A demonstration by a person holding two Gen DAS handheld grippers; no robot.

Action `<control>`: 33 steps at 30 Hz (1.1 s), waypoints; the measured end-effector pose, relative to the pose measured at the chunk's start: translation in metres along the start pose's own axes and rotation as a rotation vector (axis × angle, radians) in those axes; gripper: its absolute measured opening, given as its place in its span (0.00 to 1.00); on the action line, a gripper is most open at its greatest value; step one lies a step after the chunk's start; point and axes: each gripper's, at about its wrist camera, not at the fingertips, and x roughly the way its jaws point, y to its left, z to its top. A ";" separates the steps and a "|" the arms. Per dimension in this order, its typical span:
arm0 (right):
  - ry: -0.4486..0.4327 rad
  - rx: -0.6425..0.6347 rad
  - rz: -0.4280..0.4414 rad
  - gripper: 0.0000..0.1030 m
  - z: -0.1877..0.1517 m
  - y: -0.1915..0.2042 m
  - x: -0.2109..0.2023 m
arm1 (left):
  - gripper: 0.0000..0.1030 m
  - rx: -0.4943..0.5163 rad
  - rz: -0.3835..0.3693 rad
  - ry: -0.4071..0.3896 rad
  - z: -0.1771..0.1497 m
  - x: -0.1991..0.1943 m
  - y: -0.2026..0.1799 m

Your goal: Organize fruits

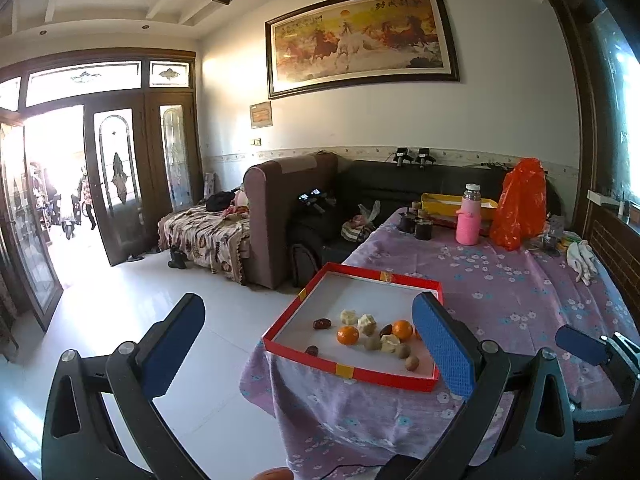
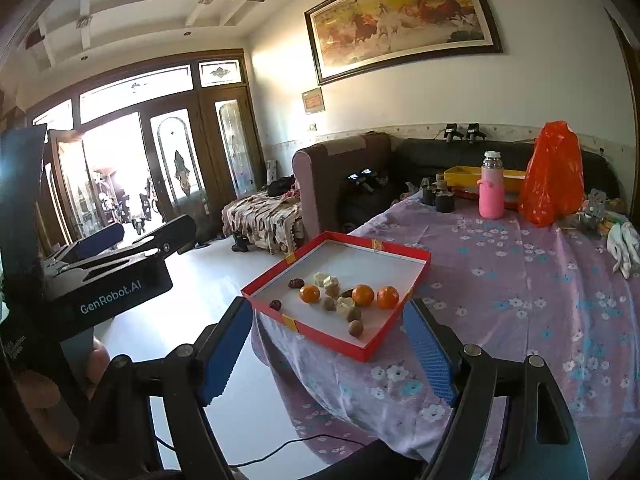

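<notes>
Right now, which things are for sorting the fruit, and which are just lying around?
For the job:
- red tray
- oranges
- dark dates
- small brown fruits
- pale chunks

Just lying about:
- pink bottle
- orange bag
- yellow box
- white cloth
- dark jars
</notes>
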 end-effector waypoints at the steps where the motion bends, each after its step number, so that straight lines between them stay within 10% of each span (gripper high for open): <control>1: 0.003 -0.005 -0.001 0.77 -0.001 0.002 0.001 | 1.00 -0.003 -0.002 -0.001 0.000 0.000 0.002; 33: -0.002 -0.034 -0.025 0.79 0.000 0.021 0.009 | 1.00 -0.017 -0.014 -0.010 -0.001 0.002 0.017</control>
